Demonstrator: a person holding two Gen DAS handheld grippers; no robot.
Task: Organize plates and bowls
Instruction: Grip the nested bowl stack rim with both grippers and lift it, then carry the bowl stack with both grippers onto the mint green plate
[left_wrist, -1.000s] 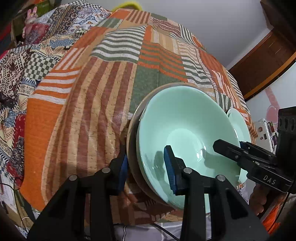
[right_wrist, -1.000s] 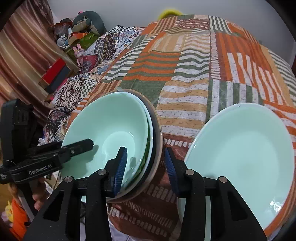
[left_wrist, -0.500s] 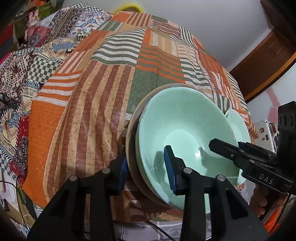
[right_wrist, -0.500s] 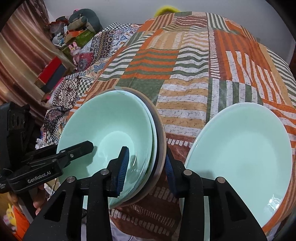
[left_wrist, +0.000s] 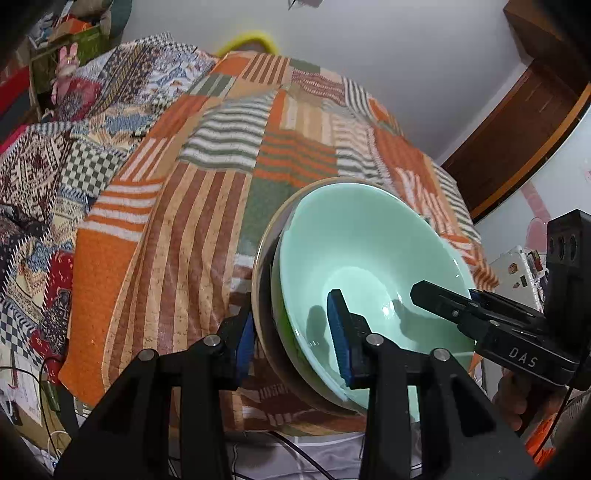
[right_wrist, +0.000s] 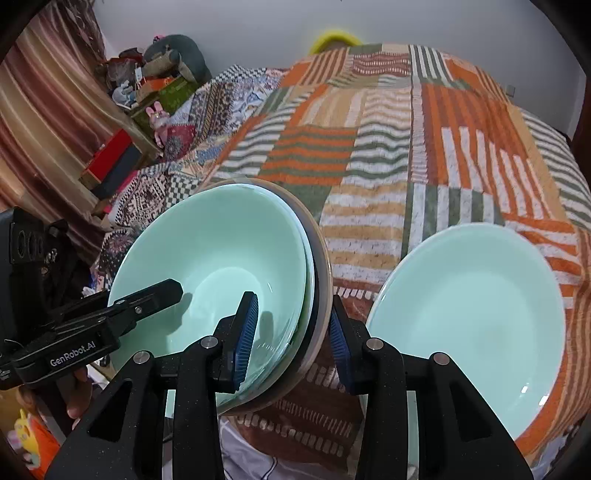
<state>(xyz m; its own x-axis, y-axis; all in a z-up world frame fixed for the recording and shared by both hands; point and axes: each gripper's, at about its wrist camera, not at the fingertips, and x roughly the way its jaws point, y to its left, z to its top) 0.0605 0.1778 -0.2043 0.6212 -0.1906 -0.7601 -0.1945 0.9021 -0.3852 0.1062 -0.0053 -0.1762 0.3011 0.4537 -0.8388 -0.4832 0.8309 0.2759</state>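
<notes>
A patchwork quilt (right_wrist: 424, 155) covered the bed. A mint plate (right_wrist: 469, 317) lay on it at the right. Just left of the plate, a stack (right_wrist: 221, 266) of mint bowls nested in a tan-rimmed dish was held above the quilt. The left gripper (left_wrist: 295, 332) clamped the stack's left rim, the right gripper (right_wrist: 291, 332) its right rim, pads pressing both faces.

The left gripper (left_wrist: 293, 339) points steeply downward, its blue-padded fingers (left_wrist: 340, 332) clamped on the near left rim of the stack of bowls (left_wrist: 354, 251). The right gripper (right_wrist: 293, 332) angles down likewise, clamping the stack's right rim. A hand (left_wrist: 517, 402) grips the right handle.
</notes>
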